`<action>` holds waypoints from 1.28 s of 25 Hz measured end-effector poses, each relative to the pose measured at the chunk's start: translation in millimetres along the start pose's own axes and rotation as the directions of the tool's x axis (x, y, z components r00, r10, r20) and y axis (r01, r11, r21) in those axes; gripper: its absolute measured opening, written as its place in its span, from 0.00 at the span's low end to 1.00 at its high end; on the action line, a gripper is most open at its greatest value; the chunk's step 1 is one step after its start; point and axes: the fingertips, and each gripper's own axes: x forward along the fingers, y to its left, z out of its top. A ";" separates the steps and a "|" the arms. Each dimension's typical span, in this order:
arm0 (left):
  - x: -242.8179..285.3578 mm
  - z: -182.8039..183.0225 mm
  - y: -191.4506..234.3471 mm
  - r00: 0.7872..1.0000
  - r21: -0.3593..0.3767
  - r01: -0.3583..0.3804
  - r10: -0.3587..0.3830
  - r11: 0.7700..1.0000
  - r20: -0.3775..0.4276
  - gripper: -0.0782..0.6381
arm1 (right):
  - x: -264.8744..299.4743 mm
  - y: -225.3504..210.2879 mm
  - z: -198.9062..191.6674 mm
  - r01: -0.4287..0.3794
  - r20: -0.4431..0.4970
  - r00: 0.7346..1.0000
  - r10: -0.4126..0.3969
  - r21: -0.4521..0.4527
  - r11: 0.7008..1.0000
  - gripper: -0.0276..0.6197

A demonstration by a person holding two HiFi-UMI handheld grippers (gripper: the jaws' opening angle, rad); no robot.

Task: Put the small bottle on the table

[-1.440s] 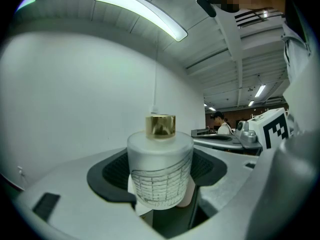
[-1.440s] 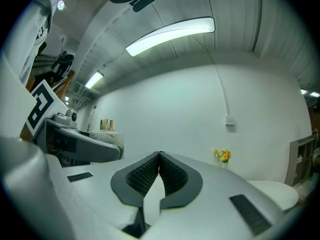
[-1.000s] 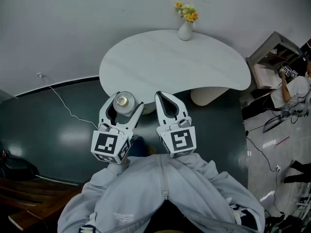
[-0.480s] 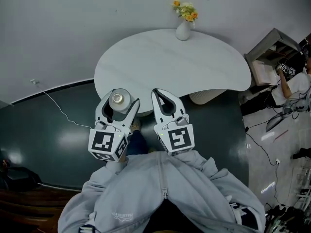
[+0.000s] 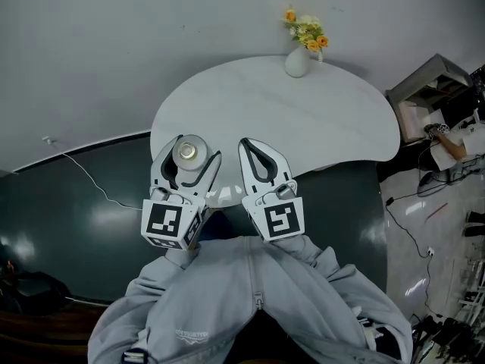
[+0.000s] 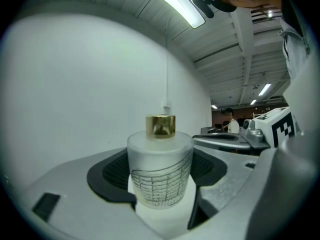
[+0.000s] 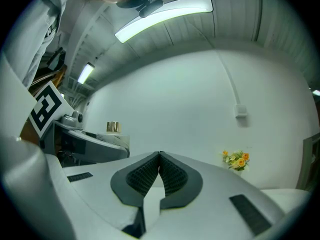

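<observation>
Clamped on the small bottle (image 6: 160,166), the jaws of the left gripper (image 6: 161,184) press their dark pads against both sides of its body. The bottle stands upright between them, frosted glass with a gold cap and a grid of thin lines round its lower half (what it holds cannot be made out through the frosting). The right gripper (image 7: 159,155) has its jaws closed together, ribbed pads meeting at the tips with nothing between them.

From the head view the two grippers lie side by side, near each other but apart, and the bottle shows over the near left rim of the white table (image 5: 303,123). Whether it touches the top cannot be told. At the far edge of the table stands a white vase (image 5: 296,64) holding yellow and orange flowers (image 5: 307,29) — well apart from both grippers. The rest of the tabletop between them is bare.

A grey sleeve (image 5: 189,294) runs back from the grippers. On the dark floor (image 5: 68,218) to the left lies a thin white cable (image 5: 89,178), and a shelf unit (image 5: 428,86) stands to the right of the table.
</observation>
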 end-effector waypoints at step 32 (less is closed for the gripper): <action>190.3 -40.2 120.3 0.996 0.057 0.090 -0.090 0.994 0.004 0.58 | 186.8 -71.8 -90.0 0.030 -0.073 0.997 -0.029 0.013 0.999 0.08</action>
